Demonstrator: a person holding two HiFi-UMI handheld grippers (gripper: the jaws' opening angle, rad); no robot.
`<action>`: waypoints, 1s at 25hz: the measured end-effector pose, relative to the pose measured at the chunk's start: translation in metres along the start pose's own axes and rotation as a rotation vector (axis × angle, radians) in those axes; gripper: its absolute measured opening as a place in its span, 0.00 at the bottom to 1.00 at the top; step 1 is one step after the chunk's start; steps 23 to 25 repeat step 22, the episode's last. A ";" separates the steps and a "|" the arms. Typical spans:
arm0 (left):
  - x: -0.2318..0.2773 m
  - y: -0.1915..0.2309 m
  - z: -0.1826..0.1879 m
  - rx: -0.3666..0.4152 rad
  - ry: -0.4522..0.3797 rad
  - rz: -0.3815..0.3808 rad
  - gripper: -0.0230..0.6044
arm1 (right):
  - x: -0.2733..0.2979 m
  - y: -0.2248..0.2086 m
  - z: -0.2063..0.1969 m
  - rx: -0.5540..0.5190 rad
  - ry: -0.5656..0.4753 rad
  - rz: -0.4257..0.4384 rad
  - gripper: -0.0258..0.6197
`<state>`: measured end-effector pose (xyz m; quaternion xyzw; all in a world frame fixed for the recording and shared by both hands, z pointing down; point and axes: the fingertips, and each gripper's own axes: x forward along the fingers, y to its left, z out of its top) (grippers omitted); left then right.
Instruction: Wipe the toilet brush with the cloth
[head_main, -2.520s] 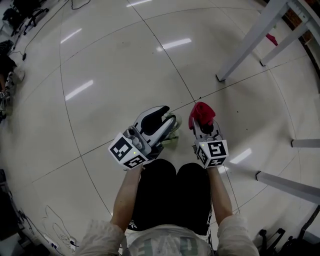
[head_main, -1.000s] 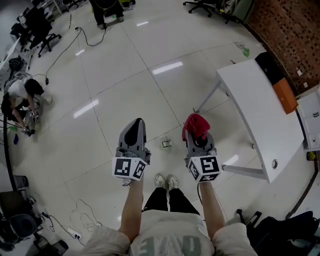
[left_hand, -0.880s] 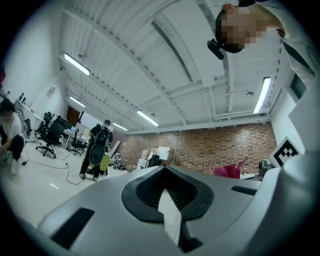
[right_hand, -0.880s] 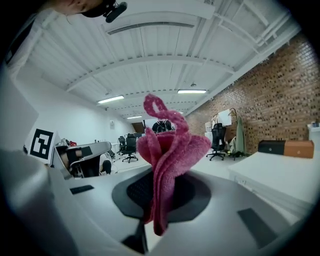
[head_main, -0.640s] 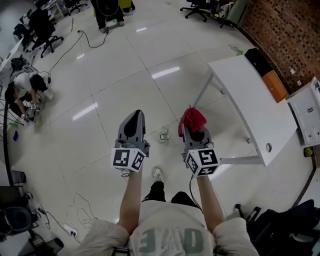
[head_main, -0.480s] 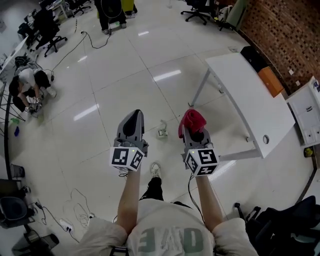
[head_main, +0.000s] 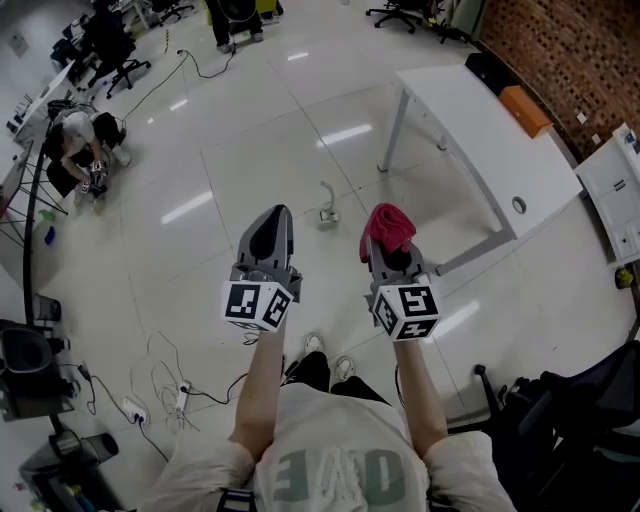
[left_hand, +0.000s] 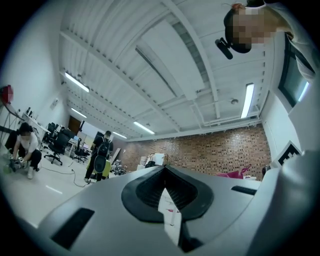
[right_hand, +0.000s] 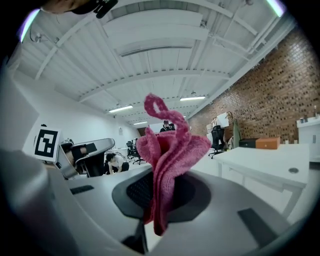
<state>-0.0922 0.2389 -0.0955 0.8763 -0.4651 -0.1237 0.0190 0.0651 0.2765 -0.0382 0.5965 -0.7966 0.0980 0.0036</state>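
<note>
Standing upright now, where the head view two and a half seconds back showed a low crouch with both tongs close to the floor (head_main: 240, 150). Since then the camera has risen and the room has opened up. A white desk (head_main: 480, 130) has come in at upper right.

Left tongs (head_main: 272, 222): jaws together. A thin white slip shows at the seam in the left gripper view; can't tell what it is, and nothing else is held. Right tongs (head_main: 386, 246): clamped on the red cloth (head_main: 389, 226), which bunches up above the jaws. Both are held out level in front of the body, side by side, same grip as in all earlier frames.

Toilet brush (head_main: 325, 204) looks like the small upright thing with a curved handle, standing on the floor ahead of the feet, well apart from both tongs. Too small to be sure. Over the last second it has slid farther from the shoes in the head view.

Judgement: cloth and brush are out of contact, so no wiping is under way. Either the wipe is done and the person is leaving, or they must go back down to it.
</note>
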 end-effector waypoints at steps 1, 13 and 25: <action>-0.010 -0.005 0.004 0.000 -0.002 -0.006 0.04 | -0.011 0.008 0.002 0.003 -0.009 -0.004 0.09; -0.091 -0.021 0.025 -0.069 -0.039 -0.045 0.04 | -0.076 0.071 -0.008 0.007 -0.037 -0.029 0.09; -0.107 -0.027 0.032 -0.062 -0.044 -0.048 0.04 | -0.090 0.077 -0.009 -0.002 -0.031 -0.035 0.09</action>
